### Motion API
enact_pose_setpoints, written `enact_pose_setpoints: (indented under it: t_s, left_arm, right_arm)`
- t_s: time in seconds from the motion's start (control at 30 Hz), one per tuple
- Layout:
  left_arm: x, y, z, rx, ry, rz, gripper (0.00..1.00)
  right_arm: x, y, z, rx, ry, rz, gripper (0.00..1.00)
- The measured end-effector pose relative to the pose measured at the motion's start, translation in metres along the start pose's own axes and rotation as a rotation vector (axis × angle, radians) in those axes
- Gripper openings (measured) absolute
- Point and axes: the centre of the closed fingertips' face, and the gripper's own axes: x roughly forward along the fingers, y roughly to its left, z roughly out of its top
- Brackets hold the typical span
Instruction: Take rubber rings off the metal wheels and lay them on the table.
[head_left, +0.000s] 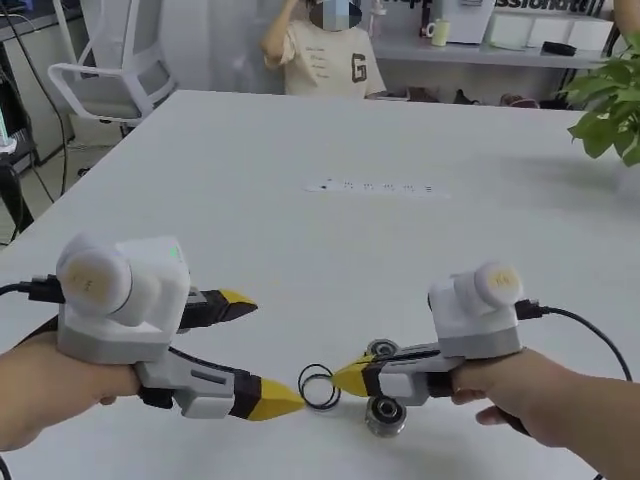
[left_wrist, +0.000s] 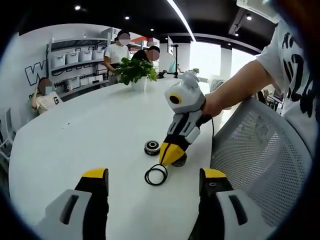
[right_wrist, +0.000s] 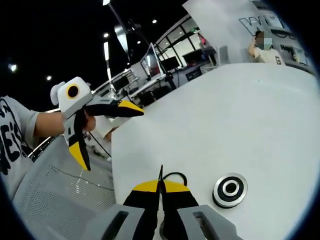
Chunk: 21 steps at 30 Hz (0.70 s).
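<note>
My right gripper (head_left: 337, 377) pinched rubber ring (head_left: 316, 388) beside metal wheels (head_left: 385, 415) on table (head_left: 400, 250); left gripper (head_left: 274, 350) jaws spread wide

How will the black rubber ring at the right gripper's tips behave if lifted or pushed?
The black rubber ring is thin and looks pinched in the shut right gripper, so it probably flexes and droops. Being so slim, it is likely very light. Lying flat on the table, it should drag, not roll.
</note>
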Motion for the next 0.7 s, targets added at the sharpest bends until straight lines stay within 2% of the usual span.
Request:
enact_pose_setpoints:
  t_s: [0.5,0.7]
  left_arm:
    - [0.0,0.002,-0.003,-0.013,0.01,0.007,0.7]
    - [0.0,0.002,-0.006,-0.023,0.016,0.004,0.7]
  right_arm:
    - [0.003,-0.01,-0.007,0.018,0.019,-0.029,0.0]
    - [0.004,-0.018,-0.01,0.028,0.025,-0.056,0.0]
